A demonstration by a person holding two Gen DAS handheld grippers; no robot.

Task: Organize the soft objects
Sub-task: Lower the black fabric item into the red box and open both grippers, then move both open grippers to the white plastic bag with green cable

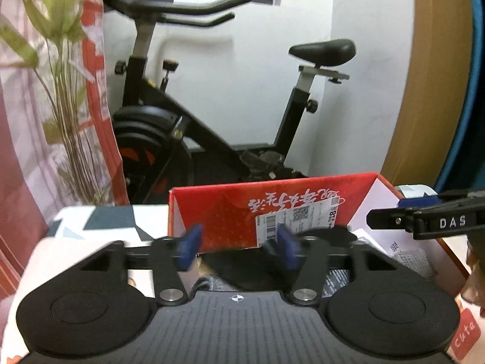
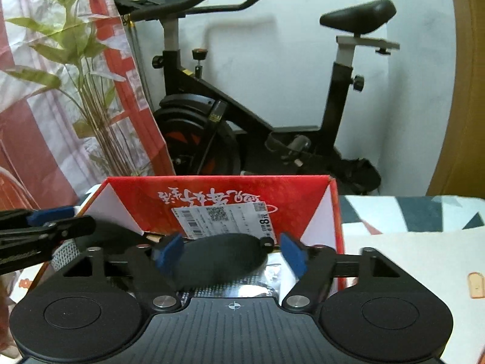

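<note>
Grippers (image 1: 239, 247) (image 2: 230, 256) spread over red box (image 2: 218, 197); contents blurred, perhaps dark cloth.

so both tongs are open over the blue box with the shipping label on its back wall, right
Not quite: the box is red, not blue, as the right wrist view shows. The rest holds: left tongs and right tongs are open over it, label on the back wall.

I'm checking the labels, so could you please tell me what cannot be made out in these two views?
- Left wrist: the red box floor, hidden by the left gripper.
- Right wrist: what the black soft object is; its lower part is behind the right gripper.
- Both: shipping label text, too small.
</note>
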